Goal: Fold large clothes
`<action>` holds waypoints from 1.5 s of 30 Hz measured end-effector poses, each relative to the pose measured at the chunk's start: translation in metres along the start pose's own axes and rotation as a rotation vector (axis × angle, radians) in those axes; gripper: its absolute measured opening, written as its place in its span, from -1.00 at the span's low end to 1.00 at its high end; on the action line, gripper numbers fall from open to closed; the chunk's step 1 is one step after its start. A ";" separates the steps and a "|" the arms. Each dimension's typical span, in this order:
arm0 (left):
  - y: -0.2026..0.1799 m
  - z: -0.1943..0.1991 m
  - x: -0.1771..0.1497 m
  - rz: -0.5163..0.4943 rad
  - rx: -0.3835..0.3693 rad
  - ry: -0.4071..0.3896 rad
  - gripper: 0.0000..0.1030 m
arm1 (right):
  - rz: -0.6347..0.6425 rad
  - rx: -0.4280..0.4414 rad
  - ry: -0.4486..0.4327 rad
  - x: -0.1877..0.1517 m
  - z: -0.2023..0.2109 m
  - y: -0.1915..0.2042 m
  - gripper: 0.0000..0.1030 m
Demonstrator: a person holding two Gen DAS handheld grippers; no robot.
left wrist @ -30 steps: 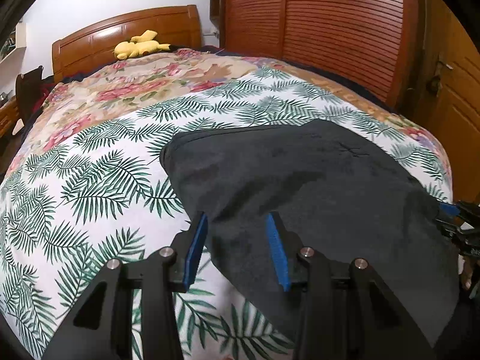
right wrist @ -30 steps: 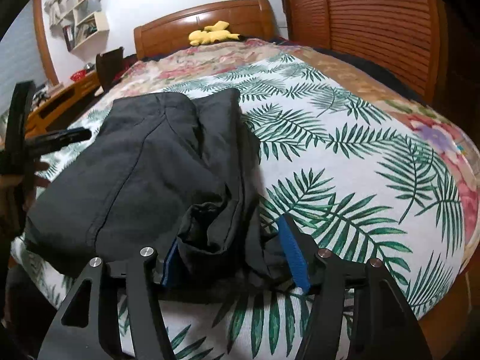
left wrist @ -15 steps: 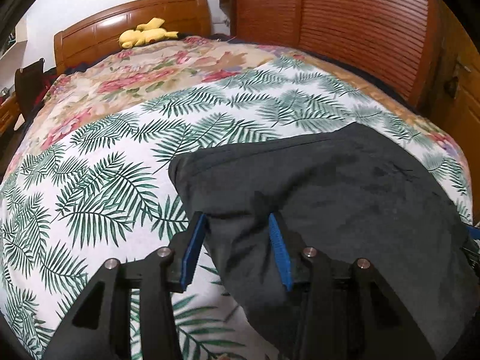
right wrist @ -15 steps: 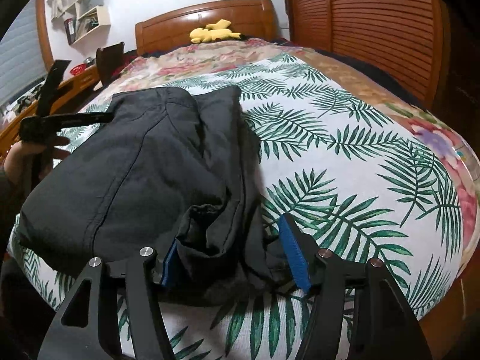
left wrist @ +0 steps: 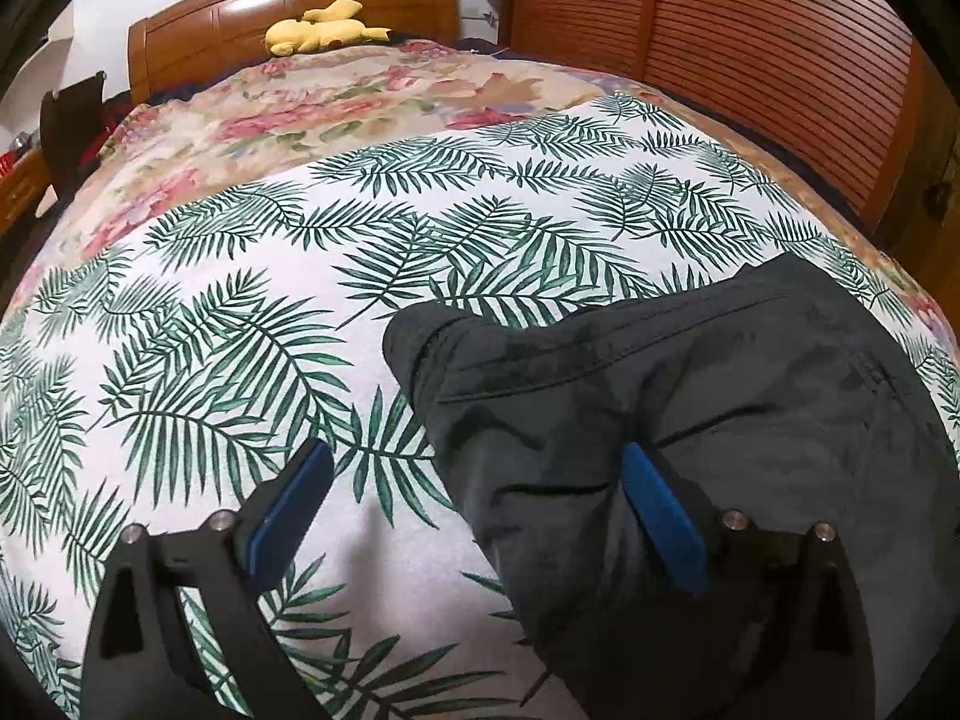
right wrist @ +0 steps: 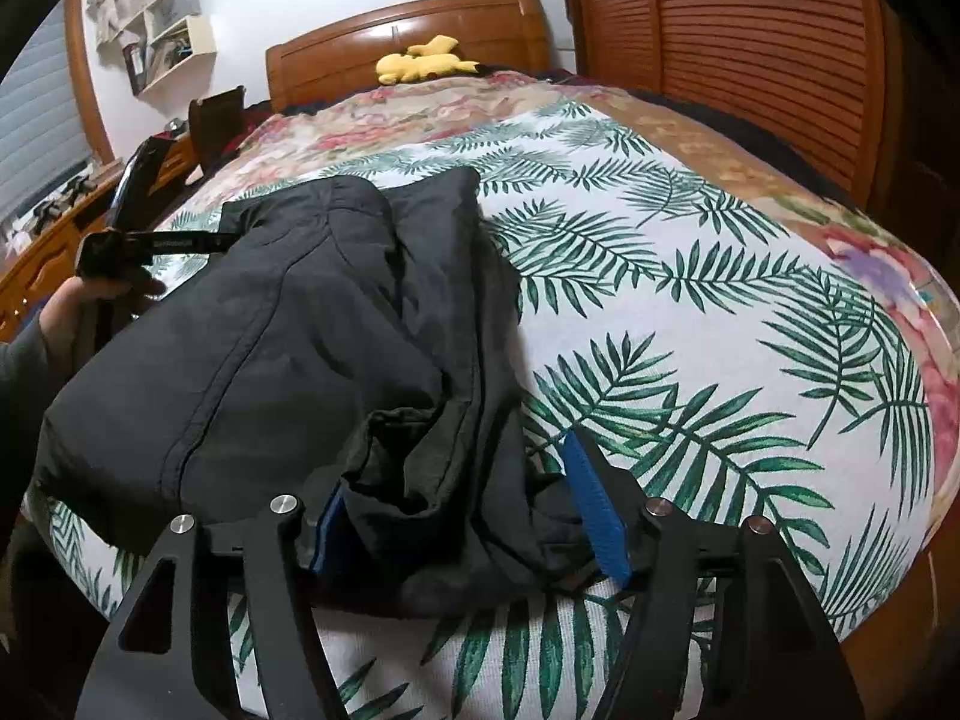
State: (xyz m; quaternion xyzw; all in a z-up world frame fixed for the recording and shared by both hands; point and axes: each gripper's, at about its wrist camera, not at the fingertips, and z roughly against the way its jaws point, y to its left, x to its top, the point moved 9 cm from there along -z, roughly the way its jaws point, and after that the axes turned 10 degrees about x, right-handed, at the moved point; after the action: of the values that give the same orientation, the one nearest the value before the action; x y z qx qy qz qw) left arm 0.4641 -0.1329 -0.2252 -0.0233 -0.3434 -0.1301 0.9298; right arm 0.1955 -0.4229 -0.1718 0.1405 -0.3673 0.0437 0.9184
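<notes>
The left gripper point(left wrist: 474, 516) has just been opened wide: a second earlier its blue pads were set close together over the near-left edge of the dark garment point(left wrist: 690, 432), and now they are spread far apart, the left pad over bare leaf-print sheet point(left wrist: 240, 312) at the lower left of the frame and the right pad resting on the dark cloth at lower centre-right. Nothing is pinched between them, so that side of the fold is judged to have been let go. The garment is now seen lower and further right in the left wrist view than before, as the gripper has been drawn back and to the left. The right gripper point(right wrist: 474, 516) is shown at the bottom of its view with a bunched wad of the garment point(right wrist: 312, 348) between its jaws; the left pad is pressed into the cloth, while a gap appears to have been opened at the right pad, so the grip is judged to be loosening. The garment is laid on the near part of the bed, in the left half of the right wrist view. Its far hem is left clear of the floral quilt point(left wrist: 336, 108), and broad open sheet is offered to the right of it and beyond it. The wooden wardrobe point(right wrist: 750, 60) and the headboard point(right wrist: 408, 30) are kept well apart.
</notes>
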 end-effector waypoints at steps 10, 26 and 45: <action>-0.002 0.003 0.001 0.010 -0.005 -0.018 0.91 | -0.071 0.071 0.049 -0.007 -0.007 -0.004 0.34; -0.029 0.037 0.016 -0.038 -0.010 -0.074 -0.73 | -0.025 0.129 -0.021 0.003 0.000 0.016 -0.56; -0.101 0.120 0.055 -0.128 0.053 -0.237 -0.84 | -0.018 0.148 -0.232 0.041 0.058 -0.001 -0.69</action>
State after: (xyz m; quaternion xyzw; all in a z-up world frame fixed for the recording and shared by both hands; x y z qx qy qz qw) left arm 0.4026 -0.2272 -0.1030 0.0079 -0.4551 -0.1764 0.8728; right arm 0.1870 -0.4415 -0.1043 0.2152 -0.4656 0.0456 0.8573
